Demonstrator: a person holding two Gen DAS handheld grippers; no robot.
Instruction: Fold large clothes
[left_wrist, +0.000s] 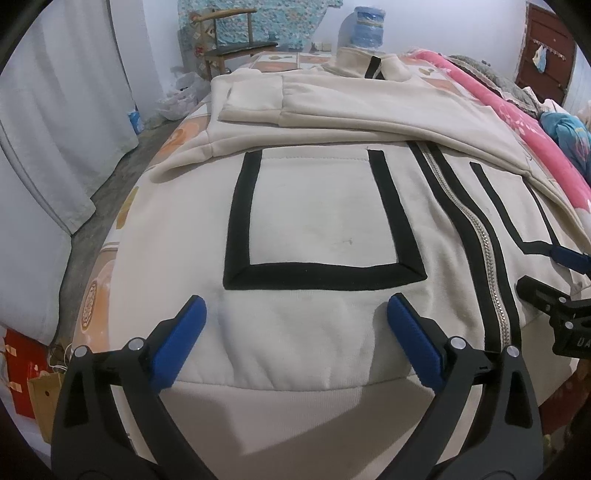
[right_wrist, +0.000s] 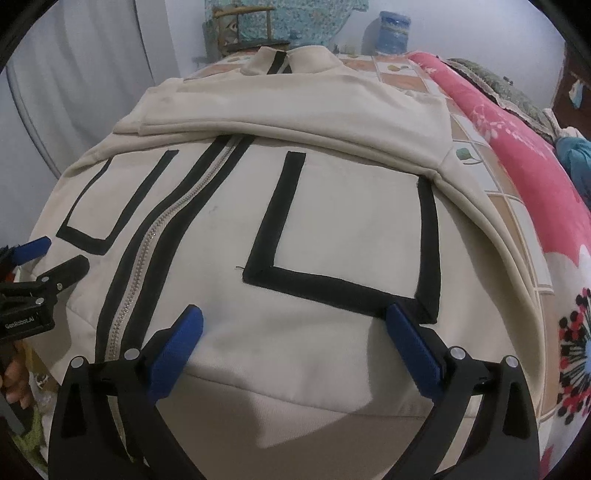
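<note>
Both claws are spread wide over a cream jacket (left_wrist: 325, 221) laid front-up on the bed (right_wrist: 517, 229), and neither has hold of anything. The left claw (left_wrist: 295, 314) hangs just above the hem band, its blue pads either side of bare cream cloth right below the black-trimmed pocket (left_wrist: 321, 218). Over to its right runs the silver zipper (left_wrist: 487, 258) between two black strips, and beyond that the right claw (right_wrist: 293, 319) does the same job on the other half: jaws fully apart, nothing pinched, its right-hand pad at the corner of the second black-outlined pocket (right_wrist: 351, 229). Both sleeves (right_wrist: 295, 110) are already folded in across the chest, lying flat over the upper body, with the collar (left_wrist: 373, 61) at the far end. A pink floral blanket (right_wrist: 517, 147) lies along the jacket's right edge on the bed. In the back, a wooden chair (left_wrist: 236, 40) and a blue water jug (left_wrist: 367, 26) stand against the wall.
</note>
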